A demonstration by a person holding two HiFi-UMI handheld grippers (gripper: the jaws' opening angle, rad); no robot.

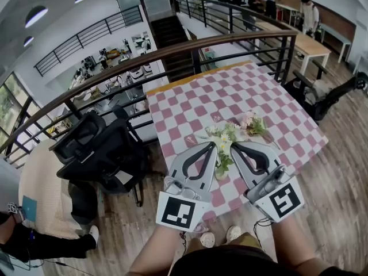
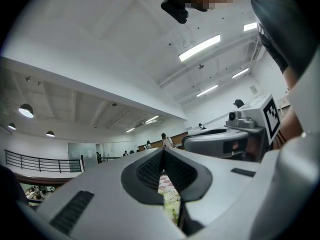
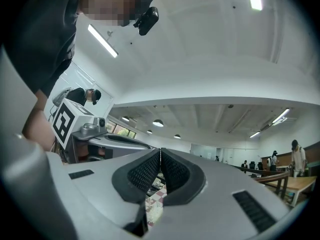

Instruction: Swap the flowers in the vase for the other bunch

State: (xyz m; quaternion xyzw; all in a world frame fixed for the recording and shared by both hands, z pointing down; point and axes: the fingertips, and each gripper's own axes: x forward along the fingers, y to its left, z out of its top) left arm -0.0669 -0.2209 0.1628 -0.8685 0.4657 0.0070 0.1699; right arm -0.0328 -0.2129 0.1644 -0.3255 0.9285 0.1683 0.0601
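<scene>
Left hand-held gripper [image 1: 210, 146], right hand-held gripper [image 1: 236, 147]: shut, empty. Flowers [image 1: 223, 135] held upright in vase [image 1: 221, 174], which is mostly hidden. Other bunch [image 1: 252, 122] laid on worktop [image 1: 190, 105], axis unclear.

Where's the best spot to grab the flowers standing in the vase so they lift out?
Probably the green stems just above the vase rim, below the white blooms. They stand upright, so bring the left tool, opened, in level from the near side, across the stems, then lift straight up.
</scene>
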